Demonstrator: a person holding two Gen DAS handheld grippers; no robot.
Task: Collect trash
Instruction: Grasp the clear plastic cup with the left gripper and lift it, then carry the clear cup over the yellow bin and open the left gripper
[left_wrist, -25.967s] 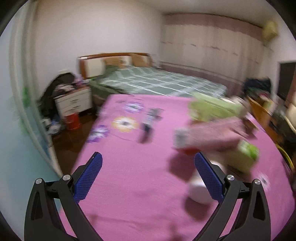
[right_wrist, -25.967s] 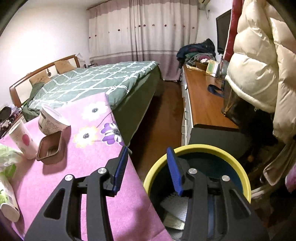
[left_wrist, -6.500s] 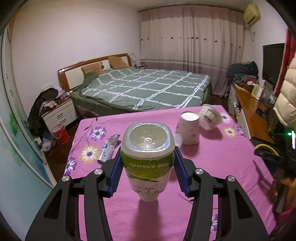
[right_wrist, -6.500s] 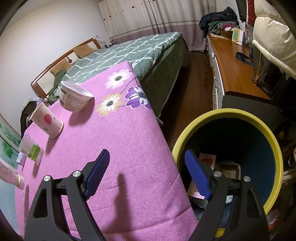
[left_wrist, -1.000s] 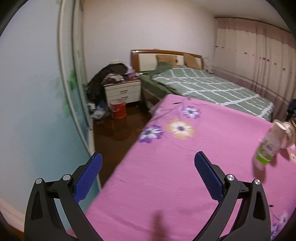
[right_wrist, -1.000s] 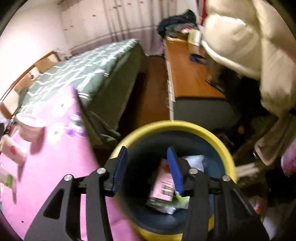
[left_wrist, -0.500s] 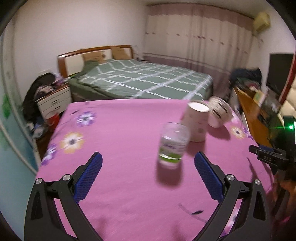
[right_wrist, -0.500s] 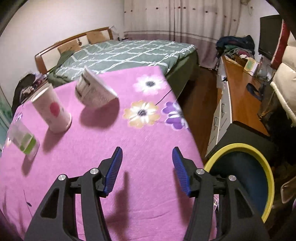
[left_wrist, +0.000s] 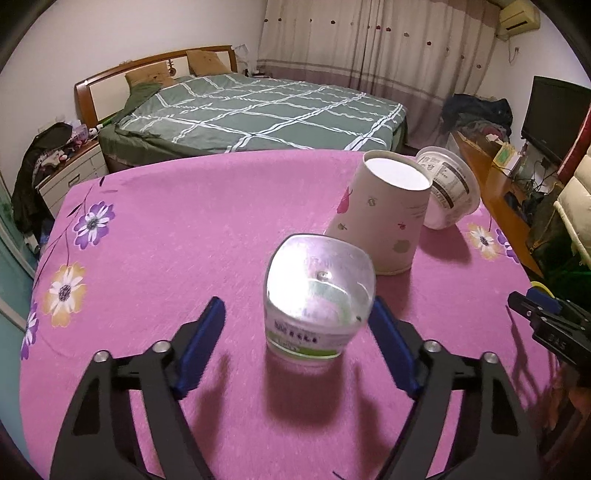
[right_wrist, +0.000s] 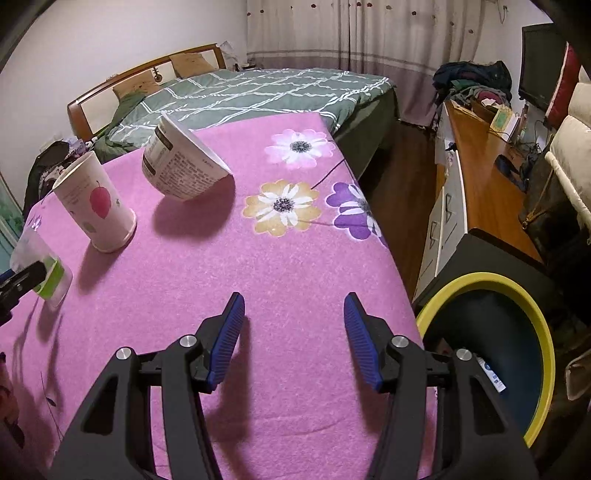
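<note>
- Bedroom scene: pink flowered tabletop (left_wrist: 155, 236), with a bed behind it.
- Left gripper (left_wrist: 295, 332) brackets an upside-down clear bottle (left_wrist: 317, 291); its jaws have just been closing. The right pad looks at or just off the bottle's side, while a gap remains at the left pad, so no grip is judged yet.
- Bottle's long axis stands upright, dead ahead between the fingers; paper cup (left_wrist: 384, 221) and tub (left_wrist: 447, 192) lie beyond, to the right.
- Right gripper (right_wrist: 293, 339) is half open and empty, with the bin (right_wrist: 546, 354) at its right.
- Left hand is nearer the bottle.
</note>
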